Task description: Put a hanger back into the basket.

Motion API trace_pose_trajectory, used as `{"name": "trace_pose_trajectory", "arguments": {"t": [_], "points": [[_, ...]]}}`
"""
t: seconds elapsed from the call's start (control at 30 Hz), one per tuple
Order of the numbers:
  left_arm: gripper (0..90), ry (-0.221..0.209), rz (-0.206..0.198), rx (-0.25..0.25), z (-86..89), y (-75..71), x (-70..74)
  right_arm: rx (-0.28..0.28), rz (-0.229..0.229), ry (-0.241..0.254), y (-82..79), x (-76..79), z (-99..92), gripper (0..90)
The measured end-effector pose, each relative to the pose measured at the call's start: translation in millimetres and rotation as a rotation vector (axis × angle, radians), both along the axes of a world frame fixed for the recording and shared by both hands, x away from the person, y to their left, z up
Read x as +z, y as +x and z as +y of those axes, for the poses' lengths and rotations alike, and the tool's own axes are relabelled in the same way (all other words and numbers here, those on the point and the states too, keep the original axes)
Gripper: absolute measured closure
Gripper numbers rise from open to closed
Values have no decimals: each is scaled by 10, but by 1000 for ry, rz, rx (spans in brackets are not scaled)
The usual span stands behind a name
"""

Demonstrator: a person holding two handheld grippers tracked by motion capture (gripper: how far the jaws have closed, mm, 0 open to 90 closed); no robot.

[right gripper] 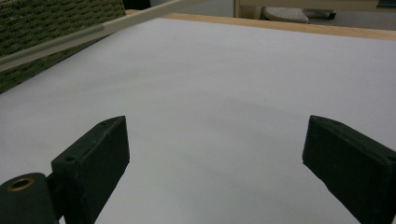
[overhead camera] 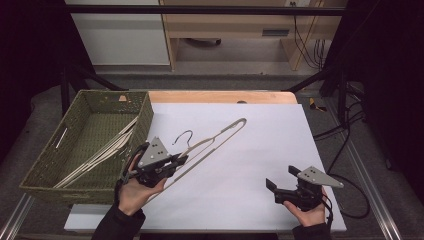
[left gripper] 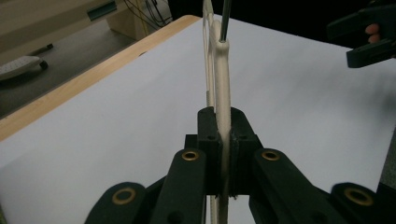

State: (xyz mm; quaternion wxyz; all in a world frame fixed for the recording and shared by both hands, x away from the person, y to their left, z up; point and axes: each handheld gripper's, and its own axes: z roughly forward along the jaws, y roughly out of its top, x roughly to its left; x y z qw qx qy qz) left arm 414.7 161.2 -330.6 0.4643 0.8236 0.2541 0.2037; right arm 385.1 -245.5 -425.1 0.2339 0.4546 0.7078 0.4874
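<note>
A cream clothes hanger [overhead camera: 215, 139] with a dark metal hook [overhead camera: 184, 136] is held tilted over the white sheet [overhead camera: 260, 145], just right of the basket. My left gripper [overhead camera: 181, 160] is shut on the hanger's lower bar. In the left gripper view the cream bar [left gripper: 223, 84] is pinched between the two black pads of that gripper [left gripper: 223, 135]. My right gripper [overhead camera: 281, 176] rests low near the sheet's front right corner. Its jaws stand wide open around bare sheet in the right gripper view [right gripper: 215, 154]. That gripper also appears far off [left gripper: 369, 37].
A green woven basket [overhead camera: 145, 117] stands at the left with several more cream hangers [overhead camera: 100, 155] lying in it; its wall shows too [right gripper: 46, 18]. The table's wooden back edge [overhead camera: 220, 96] runs behind the sheet. Black frame posts and cables flank the table.
</note>
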Motion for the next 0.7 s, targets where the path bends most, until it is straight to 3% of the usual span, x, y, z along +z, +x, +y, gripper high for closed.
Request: {"name": "trace_pose_trajectory", "arguments": {"t": [0.27, 0.33, 0.43, 0.57, 0.7], "points": [[860, -1, -41, -10, 156, -35, 369, 4, -3, 0, -1, 3, -10, 72], [859, -3, -43, -10, 174, -30, 405, 3, -4, 1, 1, 2, -9, 71], [860, -8, -45, -23, 285, 10, 573, 5, -9, -1, 0, 4, -12, 68], [860, -25, -38, -23, 436, 79, 709, 14, -13, 24, -13, 17, 0, 66], [860, -27, -39, -13, 578, 155, 818, 13, -11, 9, -9, 11, -1, 66]]}}
